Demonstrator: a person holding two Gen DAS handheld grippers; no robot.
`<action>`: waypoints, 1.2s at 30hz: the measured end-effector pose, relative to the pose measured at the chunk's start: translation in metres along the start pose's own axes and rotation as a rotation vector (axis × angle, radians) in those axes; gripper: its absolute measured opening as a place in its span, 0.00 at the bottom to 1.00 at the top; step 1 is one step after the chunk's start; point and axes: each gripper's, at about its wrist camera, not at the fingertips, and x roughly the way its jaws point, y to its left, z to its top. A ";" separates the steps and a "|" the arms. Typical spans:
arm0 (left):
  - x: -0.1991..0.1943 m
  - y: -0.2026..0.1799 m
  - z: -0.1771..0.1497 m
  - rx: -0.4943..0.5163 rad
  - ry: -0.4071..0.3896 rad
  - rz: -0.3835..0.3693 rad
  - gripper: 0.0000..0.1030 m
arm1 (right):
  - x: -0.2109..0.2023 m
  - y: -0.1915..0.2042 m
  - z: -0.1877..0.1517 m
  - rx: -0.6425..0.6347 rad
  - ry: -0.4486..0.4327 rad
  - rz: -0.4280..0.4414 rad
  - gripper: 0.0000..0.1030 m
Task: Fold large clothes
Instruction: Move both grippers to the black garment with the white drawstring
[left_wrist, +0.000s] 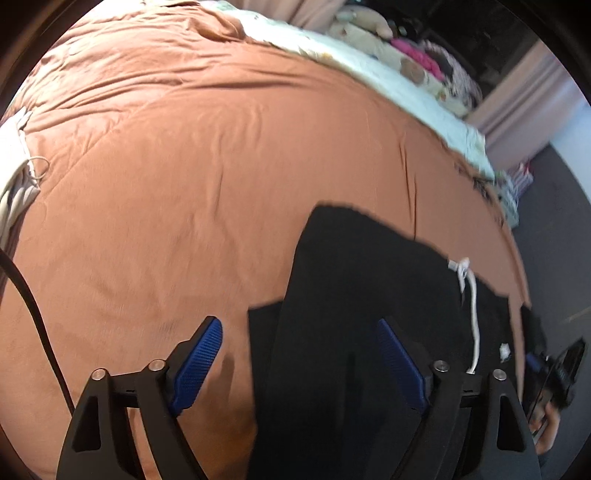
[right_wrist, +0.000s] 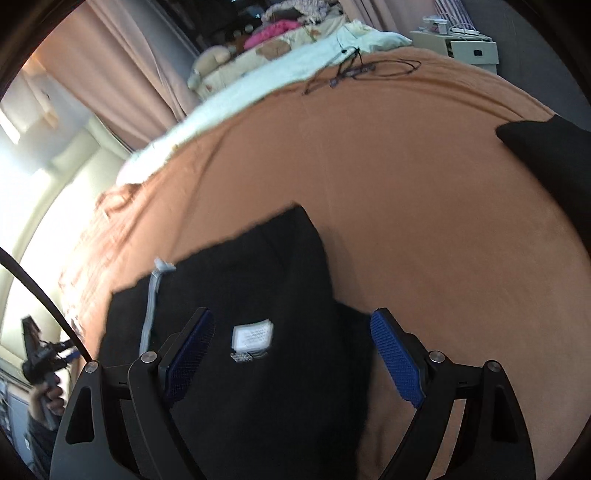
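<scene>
A black garment (left_wrist: 354, 295) with a white drawstring (left_wrist: 474, 306) lies on the orange bedspread (left_wrist: 184, 166). My left gripper (left_wrist: 299, 325) is open just above the garment's left edge, its blue pads (left_wrist: 199, 362) apart and empty. In the right wrist view the same black garment (right_wrist: 266, 280) shows a white label (right_wrist: 253, 336) and the drawstring (right_wrist: 151, 306). My right gripper (right_wrist: 291, 321) is open over it, holding nothing. Another black piece of cloth (right_wrist: 550, 155) lies at the right edge.
A white cloth with a cord (left_wrist: 14, 166) lies at the bed's left. A pale sheet (left_wrist: 369, 62), soft toys and pillows (right_wrist: 229, 55) are at the bed's far side. A thin black cable (right_wrist: 362, 70) lies on the bedspread. A white cabinet (right_wrist: 461, 44) stands beyond.
</scene>
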 end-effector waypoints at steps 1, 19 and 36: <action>0.001 0.002 -0.006 0.010 0.011 0.008 0.78 | 0.001 0.003 -0.001 -0.008 0.008 -0.010 0.82; 0.000 0.024 -0.094 0.023 0.096 0.026 0.57 | -0.034 -0.005 -0.065 -0.052 0.124 -0.132 0.62; -0.048 0.034 -0.176 0.022 0.058 0.025 0.57 | -0.135 -0.012 -0.144 -0.032 0.044 -0.189 0.62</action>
